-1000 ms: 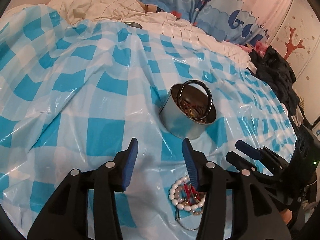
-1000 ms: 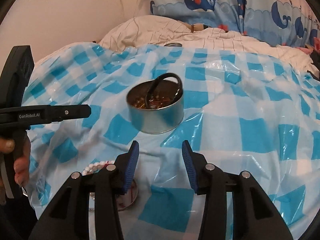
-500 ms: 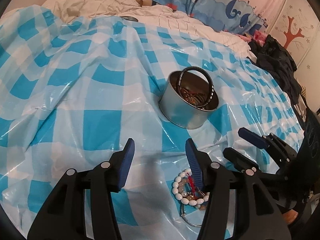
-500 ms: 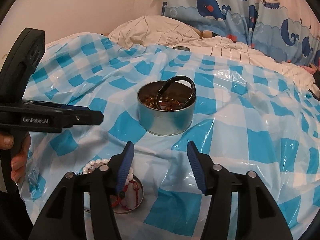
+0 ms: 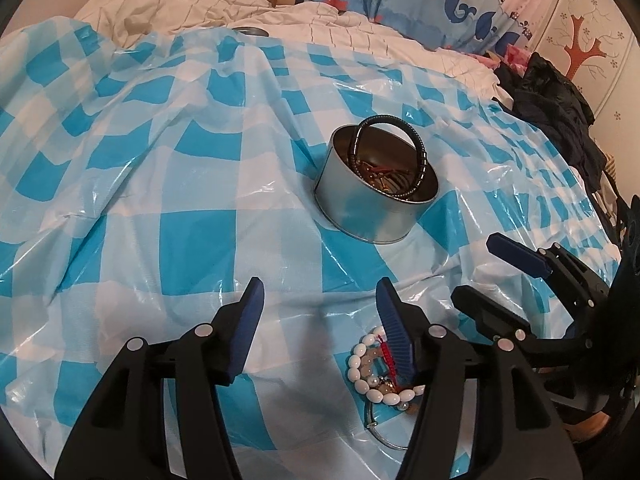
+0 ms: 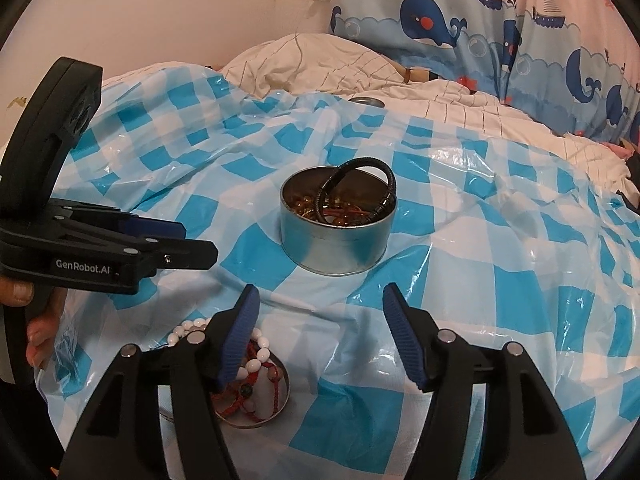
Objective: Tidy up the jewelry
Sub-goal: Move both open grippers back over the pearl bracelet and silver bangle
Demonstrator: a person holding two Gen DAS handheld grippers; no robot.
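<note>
A round metal tin (image 5: pixel 372 204) (image 6: pixel 334 240) stands on the blue checked plastic sheet. A black braided bangle (image 5: pixel 416 152) (image 6: pixel 380 184) leans out of it over amber and red jewelry. A loose pile with a white bead bracelet (image 5: pixel 376 384) (image 6: pixel 256 354), red cord (image 6: pixel 240 400) and a thin metal bangle (image 6: pixel 282 396) lies near both grippers. My left gripper (image 5: pixel 320 300) is open and empty, the pile under its right finger. My right gripper (image 6: pixel 320 304) is open and empty, the pile under its left finger.
The plastic sheet (image 5: pixel 160 160) covers a rumpled bed with a white quilt (image 6: pixel 320 64) behind. A small metal lid (image 6: pixel 366 101) lies at the sheet's far edge. Whale curtains (image 6: pixel 480 20) hang behind. Dark clothes (image 5: pixel 560 112) are piled at the right.
Both grippers have drawn back and tilted a little, so the tin appears slightly farther up. Both stay open. The jewelry pile has not moved.
</note>
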